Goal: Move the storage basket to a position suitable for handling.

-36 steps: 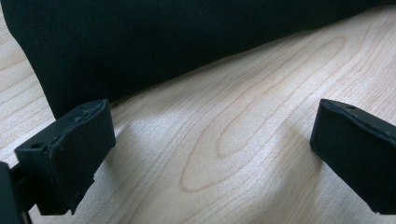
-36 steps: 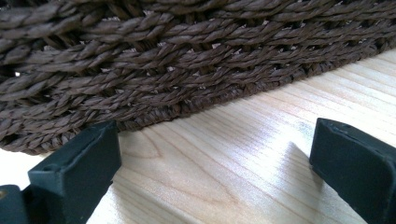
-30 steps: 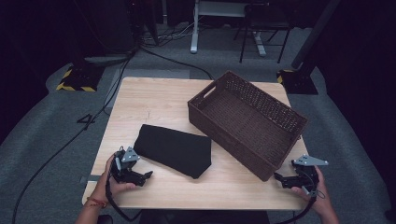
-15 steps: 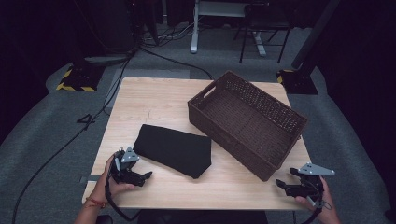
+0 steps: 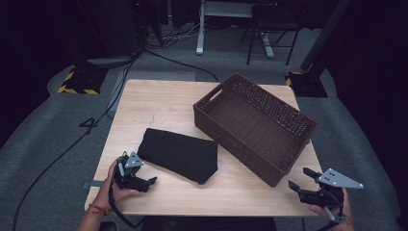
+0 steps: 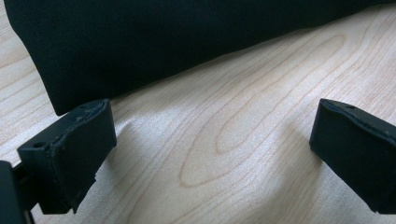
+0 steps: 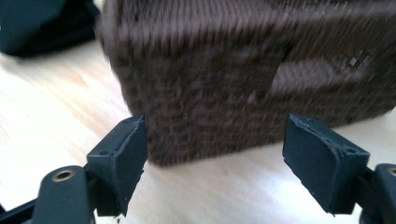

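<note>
A folded black cloth (image 5: 178, 155) lies flat on the wooden table (image 5: 159, 106), left of centre. Beside it on the right stands a brown wicker basket (image 5: 255, 125), set at an angle and holding nothing I can see. My left gripper (image 5: 146, 172) rests open on the table at the cloth's near-left corner. In the left gripper view the cloth (image 6: 163, 42) lies just beyond the left gripper (image 6: 215, 135). My right gripper (image 5: 299, 179) hovers open at the table's near-right corner. Its jaws have just been closing with nothing between them. The right gripper (image 7: 217, 149) faces the basket's end wall (image 7: 243, 79).
Bare wood runs along the table's front edge between the two hands. On the grey floor behind, cables (image 5: 159, 53) trail toward a yellow-and-black striped base (image 5: 77, 82). Desk legs (image 5: 199, 29) and a chair frame (image 5: 269, 33) stand at the back.
The right gripper has lifted and drawn back a little toward the near-right corner, and its jaws stand narrower. The left gripper, cloth and basket have not moved.
</note>
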{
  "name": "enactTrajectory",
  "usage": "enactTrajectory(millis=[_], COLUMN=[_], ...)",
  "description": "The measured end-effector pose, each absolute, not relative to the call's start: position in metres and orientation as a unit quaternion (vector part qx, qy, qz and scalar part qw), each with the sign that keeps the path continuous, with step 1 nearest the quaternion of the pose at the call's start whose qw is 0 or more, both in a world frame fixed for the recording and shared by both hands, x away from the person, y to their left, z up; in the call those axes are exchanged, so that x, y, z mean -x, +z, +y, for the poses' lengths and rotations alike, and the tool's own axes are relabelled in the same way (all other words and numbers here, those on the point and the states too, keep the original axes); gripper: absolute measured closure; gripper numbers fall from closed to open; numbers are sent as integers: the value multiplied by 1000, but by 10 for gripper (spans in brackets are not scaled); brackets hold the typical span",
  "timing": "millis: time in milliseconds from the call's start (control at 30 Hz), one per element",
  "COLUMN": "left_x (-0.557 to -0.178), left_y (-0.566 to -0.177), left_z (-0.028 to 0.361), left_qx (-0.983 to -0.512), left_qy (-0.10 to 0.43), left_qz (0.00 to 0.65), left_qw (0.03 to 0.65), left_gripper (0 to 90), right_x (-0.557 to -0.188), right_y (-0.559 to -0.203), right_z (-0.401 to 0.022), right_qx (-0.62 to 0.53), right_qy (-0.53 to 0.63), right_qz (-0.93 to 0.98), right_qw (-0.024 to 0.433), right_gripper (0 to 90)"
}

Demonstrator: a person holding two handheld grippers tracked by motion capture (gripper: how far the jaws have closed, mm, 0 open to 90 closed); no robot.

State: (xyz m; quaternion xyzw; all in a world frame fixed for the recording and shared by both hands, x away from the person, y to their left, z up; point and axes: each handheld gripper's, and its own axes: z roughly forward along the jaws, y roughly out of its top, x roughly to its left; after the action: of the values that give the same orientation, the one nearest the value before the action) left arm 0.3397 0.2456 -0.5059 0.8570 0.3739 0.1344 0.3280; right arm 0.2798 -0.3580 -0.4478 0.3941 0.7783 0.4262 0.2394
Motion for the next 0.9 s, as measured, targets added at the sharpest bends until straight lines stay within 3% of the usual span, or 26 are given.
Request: enactTrajectory(millis=[300, 533, 700, 900], left_x=[-340, -340, -340, -340], left_y=[-506, -506, -506, -506], left_z=[246, 246, 246, 246], left_qx=[-857, -857, -857, -857], left_qy=[134, 134, 134, 134], left_qz=[373, 374, 374, 374], left_qw=[328, 328, 328, 328], left_gripper=[8, 8, 8, 8], right_x=[-292, -324, -350, -362], right_y=[-419, -404, -409, -415], right_z=[-361, -356, -350, -351], right_qx=[-397, -420, -453, -494], right_qy=[439, 428, 401, 385], right_qz=[757, 744, 742, 728], right_qw=[277, 295, 287, 279], right_gripper=[231, 201, 198, 120])
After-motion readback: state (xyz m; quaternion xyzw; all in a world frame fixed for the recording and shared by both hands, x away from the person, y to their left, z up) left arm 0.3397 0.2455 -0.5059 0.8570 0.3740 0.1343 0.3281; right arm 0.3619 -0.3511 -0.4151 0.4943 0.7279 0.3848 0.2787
